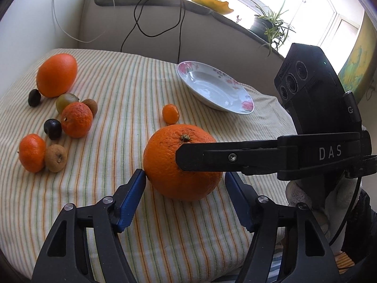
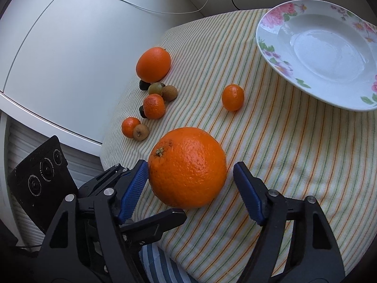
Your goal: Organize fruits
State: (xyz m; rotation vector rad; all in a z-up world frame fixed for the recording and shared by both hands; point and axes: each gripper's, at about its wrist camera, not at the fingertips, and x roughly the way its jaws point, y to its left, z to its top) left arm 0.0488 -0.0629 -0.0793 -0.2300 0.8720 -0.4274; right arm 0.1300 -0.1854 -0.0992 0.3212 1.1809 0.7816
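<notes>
A big orange [image 1: 181,162] [image 2: 187,167] sits on the striped cloth near the front edge. My left gripper [image 1: 185,179] is open, its blue pads either side of the orange's near part. My right gripper [image 2: 190,172] is open around the same orange; its left pad touches or nearly touches the peel. In the left wrist view the right gripper's black finger [image 1: 212,156] crosses in front of the orange. A white floral plate [image 1: 245,108] [image 2: 278,54] stands empty behind. A small mandarin [image 1: 170,114] [image 2: 232,97] lies between orange and plate.
A cluster of fruit lies at the left: a large orange [image 1: 57,74] [image 2: 153,64], mandarins [image 1: 76,119] [image 1: 31,152], brown and dark small fruits [image 1: 56,158] [image 1: 52,129]. Wall, hanging cables and a potted plant [image 1: 271,27] stand behind the table. A white cabinet [image 2: 59,47] borders the table's left.
</notes>
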